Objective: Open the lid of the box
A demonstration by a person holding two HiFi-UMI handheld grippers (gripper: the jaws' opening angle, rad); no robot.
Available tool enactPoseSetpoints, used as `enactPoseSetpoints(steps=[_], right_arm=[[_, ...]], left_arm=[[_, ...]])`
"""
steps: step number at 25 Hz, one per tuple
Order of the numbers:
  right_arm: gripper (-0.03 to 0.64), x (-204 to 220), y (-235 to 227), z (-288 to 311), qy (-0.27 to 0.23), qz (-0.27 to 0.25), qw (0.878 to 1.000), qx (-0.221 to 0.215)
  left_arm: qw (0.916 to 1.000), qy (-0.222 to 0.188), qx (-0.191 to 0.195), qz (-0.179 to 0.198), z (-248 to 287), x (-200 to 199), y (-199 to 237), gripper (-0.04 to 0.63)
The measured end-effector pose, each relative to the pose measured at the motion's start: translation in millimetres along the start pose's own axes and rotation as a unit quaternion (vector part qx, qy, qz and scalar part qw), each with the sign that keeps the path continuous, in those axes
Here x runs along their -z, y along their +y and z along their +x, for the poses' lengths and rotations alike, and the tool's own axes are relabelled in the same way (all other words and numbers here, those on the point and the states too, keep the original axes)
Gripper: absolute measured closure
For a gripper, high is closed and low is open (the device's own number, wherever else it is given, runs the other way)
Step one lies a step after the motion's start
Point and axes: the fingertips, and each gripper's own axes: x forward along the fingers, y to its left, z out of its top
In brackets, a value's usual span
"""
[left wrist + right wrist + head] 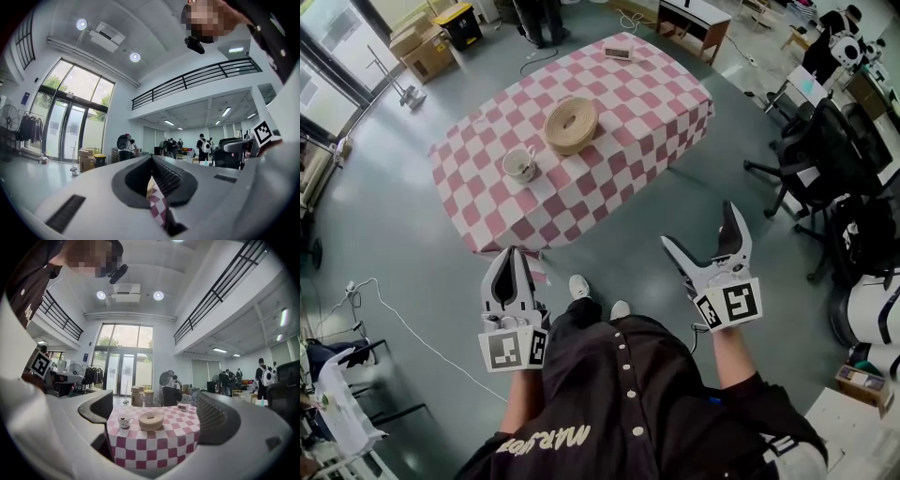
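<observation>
The round woven box (pixel 571 125) sits mid-tabletop on the checked table (pixel 647 103), with a cup (pixel 520 164) beside it. Short of the near edge, the left gripper (pixel 515 258) is pinched closed and empty. The right gripper (pixel 698 227) gapes wide, holding nothing.

Bare floor (pixel 628 248) lies between you and the tabletop (pixel 661 98), and nothing stands along its near edge. Both grippers are short of the cloth: the left gripper (pixel 514 253) with its fingers together, the right gripper (pixel 697 225) with its fingers wide apart.

On the tabletop, the cup (pixel 520 165) stands near the round box (pixel 571 125), on its left and nearer you, with a gap between them. The box's right side and top are open, and the cloth to its right is bare. A small device (pixel 618 52) lies at the far edge, well apart from the box.

Office chairs (pixel 811 155) crowd the floor to the right of the table. A cable (pixel 394 314) trails across the floor on your left.
</observation>
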Motion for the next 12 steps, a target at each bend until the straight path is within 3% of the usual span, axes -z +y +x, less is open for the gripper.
enactPoseSetpoints(steps=[12], right_arm=[[0.075, -3.2, -17.3, 55.7, 0.001, -0.013, 1.0, 0.014]], left_arm=[[0.9994, -0.021, 0.027, 0.001, 74.8, -7.8, 18.6, 0.584]])
